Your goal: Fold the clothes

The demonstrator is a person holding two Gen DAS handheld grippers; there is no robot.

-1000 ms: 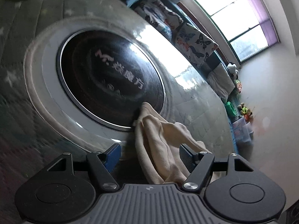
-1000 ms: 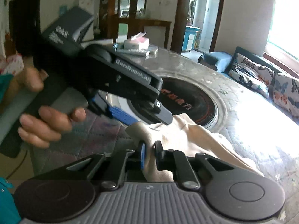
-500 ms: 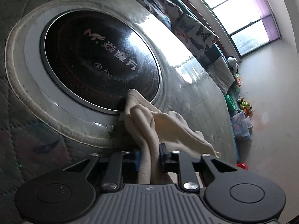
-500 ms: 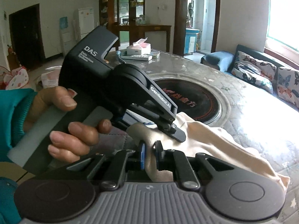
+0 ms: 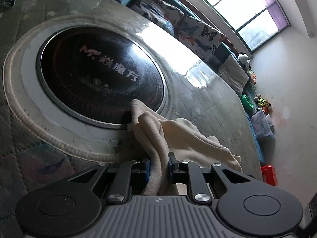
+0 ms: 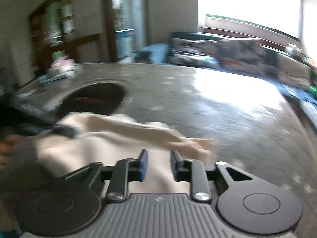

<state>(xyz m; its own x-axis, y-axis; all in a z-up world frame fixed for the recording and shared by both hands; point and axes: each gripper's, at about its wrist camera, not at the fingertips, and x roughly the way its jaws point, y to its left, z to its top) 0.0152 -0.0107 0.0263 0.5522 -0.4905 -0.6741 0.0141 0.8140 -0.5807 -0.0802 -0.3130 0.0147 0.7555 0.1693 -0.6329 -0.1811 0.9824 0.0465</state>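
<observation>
A cream garment point(image 5: 178, 136) lies crumpled on the grey quilted table point(image 5: 208, 107), its edge over the rim of the round black hotplate point(image 5: 99, 75). My left gripper point(image 5: 159, 166) is shut on a fold of the garment, which rises between its pads. The right wrist view is blurred. There the garment point(image 6: 111, 136) stretches from the left gripper point(image 6: 63, 130) at the left towards my right gripper point(image 6: 159, 164). The right jaws stand apart with cloth showing in the gap below them. A hand point(image 6: 8, 146) shows at the left edge.
The hotplate point(image 6: 93, 97) sits in the table's middle. A tissue box and small items point(image 6: 59, 67) lie at the table's far side. Beyond the table stand a sofa with butterfly cushions point(image 5: 198, 31), toys and a red box point(image 5: 268, 174) on the floor.
The right gripper has swung away to the right and its jaws have widened off the fold. The left gripper stays shut on the garment after closing a second ago.
</observation>
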